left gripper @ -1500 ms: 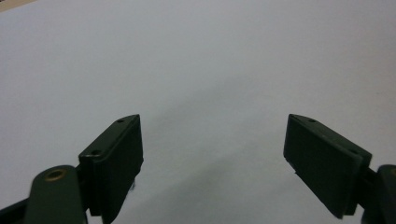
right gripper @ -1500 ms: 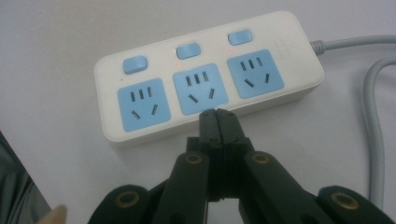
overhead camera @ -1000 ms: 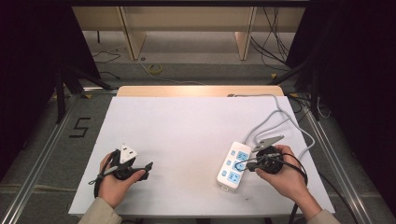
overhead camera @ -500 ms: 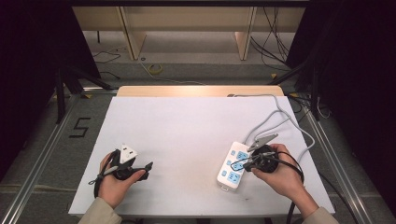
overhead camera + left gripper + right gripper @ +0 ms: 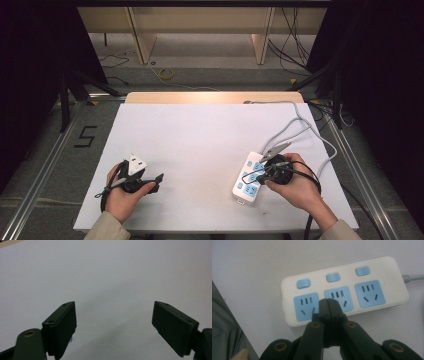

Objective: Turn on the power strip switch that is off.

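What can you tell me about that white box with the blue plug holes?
The white plastic power strip with three blue sockets lies flat on the white table, near the edge closest to the person, on their right side. It is a rounded oblong. Each socket has a blue switch beside it, and tiny red lights glow by two switches. A grey cable runs from its far end across the table. The right claw, shut with nothing in it, is right over the sockets; whether it touches is unclear.
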`<state>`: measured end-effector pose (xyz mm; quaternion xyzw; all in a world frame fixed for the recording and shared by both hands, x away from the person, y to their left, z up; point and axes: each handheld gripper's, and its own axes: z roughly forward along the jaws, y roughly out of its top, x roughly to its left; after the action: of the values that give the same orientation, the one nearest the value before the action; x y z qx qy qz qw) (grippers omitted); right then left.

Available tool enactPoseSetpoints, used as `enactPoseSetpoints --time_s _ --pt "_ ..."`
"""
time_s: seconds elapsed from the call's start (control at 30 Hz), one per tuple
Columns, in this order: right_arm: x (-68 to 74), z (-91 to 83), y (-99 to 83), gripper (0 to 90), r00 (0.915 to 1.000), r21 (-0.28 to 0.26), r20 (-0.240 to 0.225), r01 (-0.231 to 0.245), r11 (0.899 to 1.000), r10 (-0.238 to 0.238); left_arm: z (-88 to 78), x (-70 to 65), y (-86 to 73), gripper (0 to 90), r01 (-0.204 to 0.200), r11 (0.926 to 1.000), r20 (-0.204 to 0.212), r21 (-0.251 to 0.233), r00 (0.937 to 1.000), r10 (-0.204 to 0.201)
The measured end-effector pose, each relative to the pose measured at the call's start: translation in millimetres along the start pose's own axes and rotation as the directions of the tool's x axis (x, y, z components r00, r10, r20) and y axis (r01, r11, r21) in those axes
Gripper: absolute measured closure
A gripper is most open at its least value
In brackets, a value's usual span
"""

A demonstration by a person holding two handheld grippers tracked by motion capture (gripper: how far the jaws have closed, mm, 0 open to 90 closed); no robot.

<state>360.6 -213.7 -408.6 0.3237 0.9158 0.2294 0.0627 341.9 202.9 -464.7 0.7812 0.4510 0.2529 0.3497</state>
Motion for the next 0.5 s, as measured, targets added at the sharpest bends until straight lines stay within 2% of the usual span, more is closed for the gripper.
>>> enactPoseSetpoints --time_s 0.5 --pt "6.8 3.2 11.9 90.0 0.9994 0.019 -0.012 0.032 0.999 -0.032 -0.2 0.0 -0.1 19.5 0.001 1.0 0.0 -0.001 1.0 -0.001"
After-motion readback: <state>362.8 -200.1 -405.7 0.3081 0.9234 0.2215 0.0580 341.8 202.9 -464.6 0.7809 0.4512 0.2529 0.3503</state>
